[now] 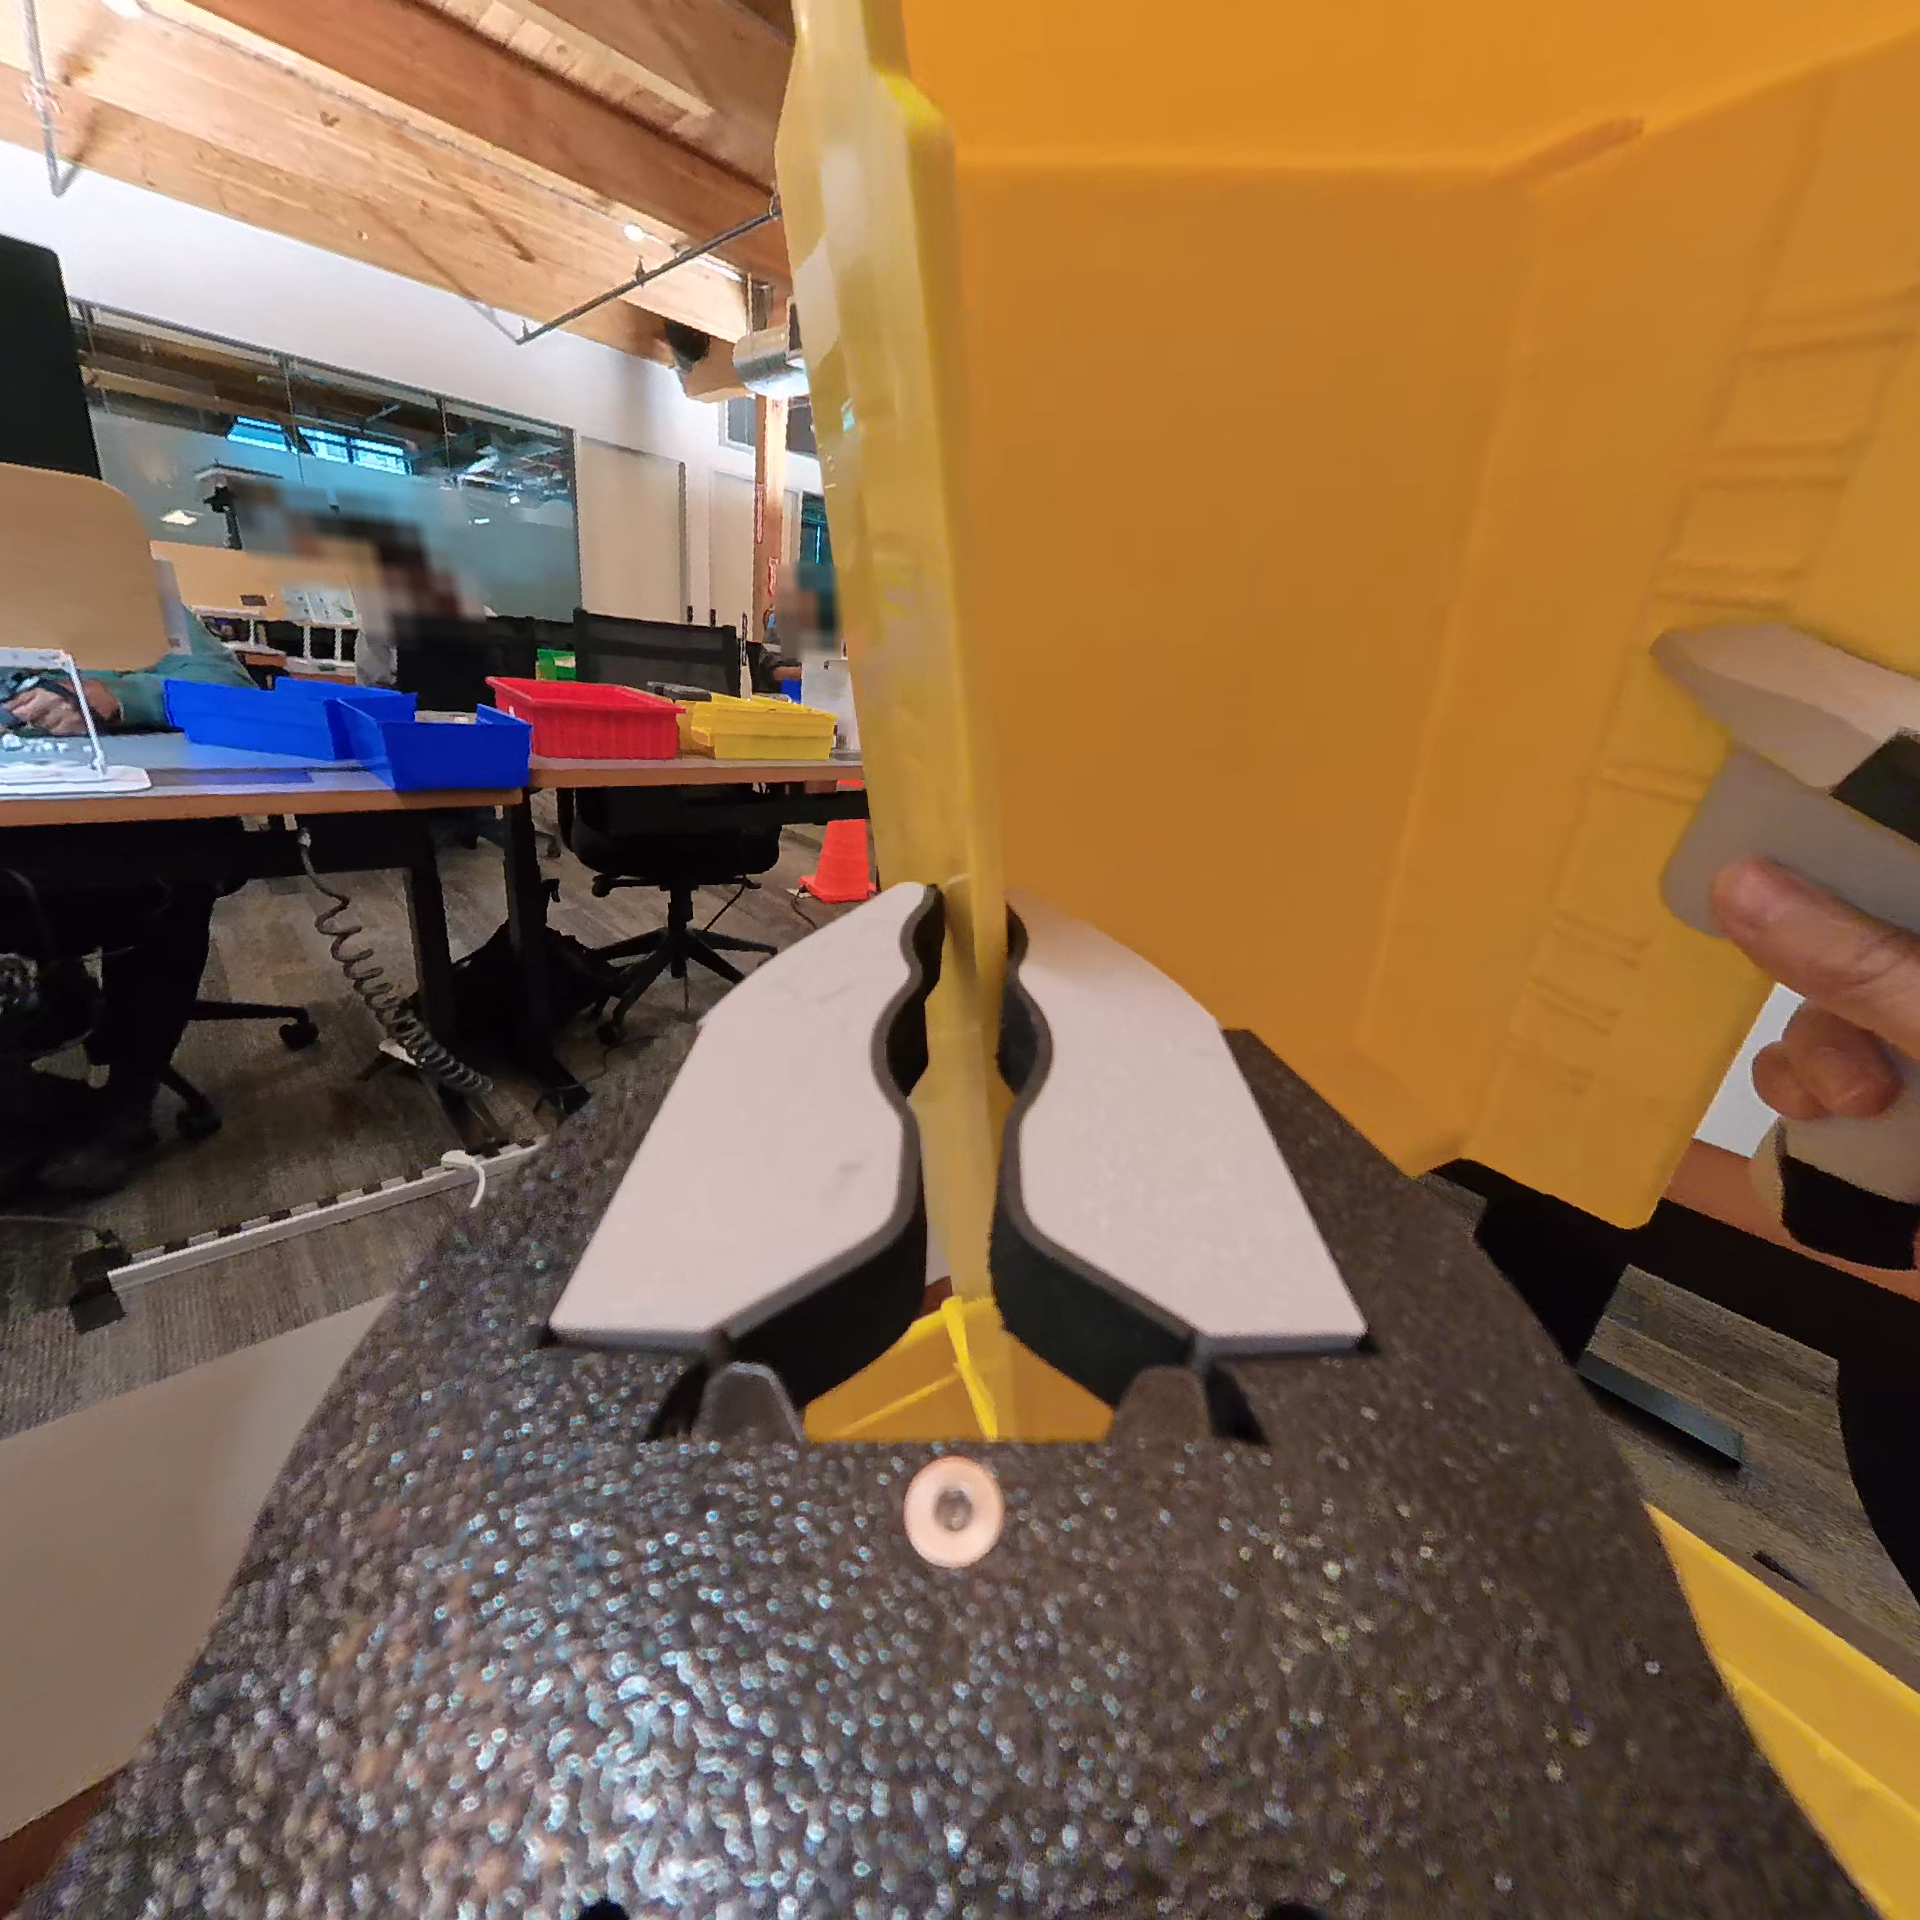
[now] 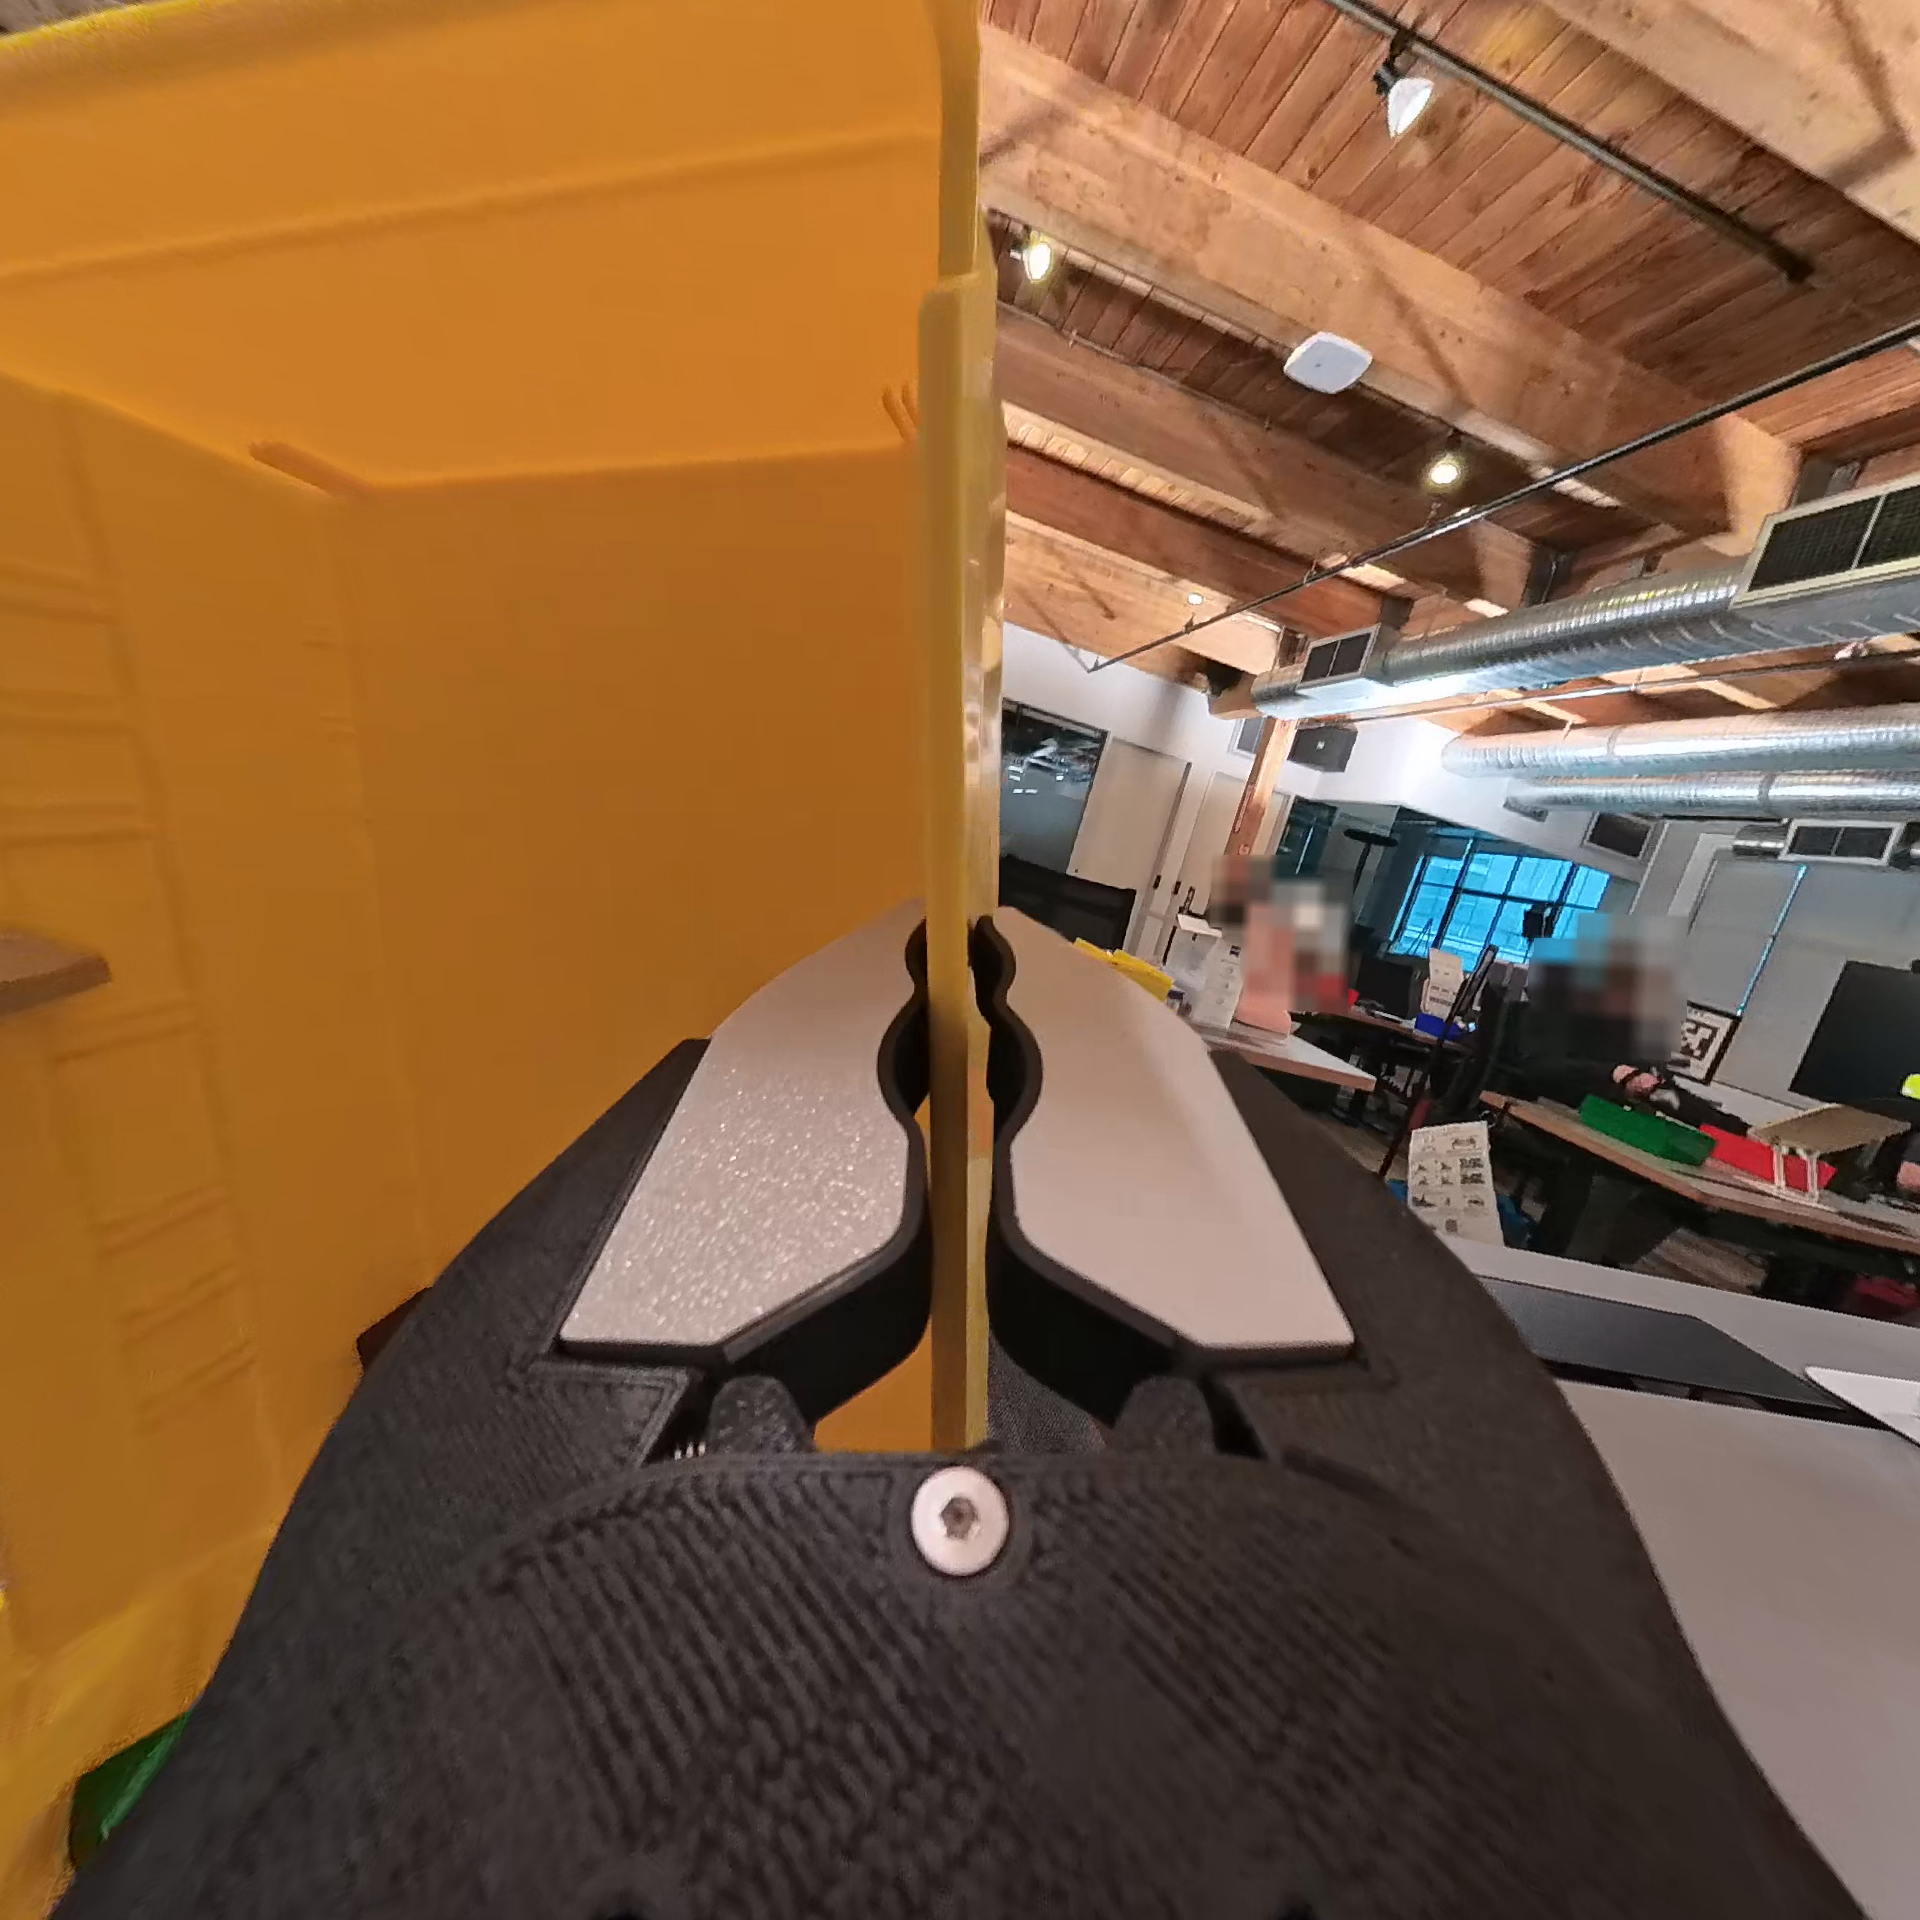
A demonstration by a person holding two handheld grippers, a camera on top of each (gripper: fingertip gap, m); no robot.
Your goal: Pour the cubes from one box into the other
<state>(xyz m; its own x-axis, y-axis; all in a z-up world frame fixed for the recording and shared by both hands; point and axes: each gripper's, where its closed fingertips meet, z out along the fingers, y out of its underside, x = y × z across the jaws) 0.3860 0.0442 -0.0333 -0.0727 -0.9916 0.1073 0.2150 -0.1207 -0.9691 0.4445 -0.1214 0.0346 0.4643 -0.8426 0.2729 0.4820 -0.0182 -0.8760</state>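
I hold a yellow plastic box [image 1: 1195, 623] up in the air with both grippers. Its open inside faces both cameras and no cubes show in it. My left gripper [image 1: 971, 914] is shut on one side wall of the box. My right gripper [image 2: 951, 930] is shut on the opposite wall of the same box [image 2: 520, 623]. The right gripper's finger [image 1: 1787, 748] and a hand [image 1: 1829, 966] show at the box's far wall in the left wrist view. A yellow edge [image 1: 1818, 1704], perhaps the other box, lies low on the right. A green patch [image 2: 125, 1777] shows below the box.
Blue bins [image 1: 416, 727], a red bin [image 1: 587, 717] and a yellow bin [image 1: 758, 727] stand on far desks. An office chair [image 1: 665, 831] and an orange cone [image 1: 842, 857] are on the floor. A grey table [image 2: 1766, 1507] with a dark mat [image 2: 1642, 1340] lies to the right.
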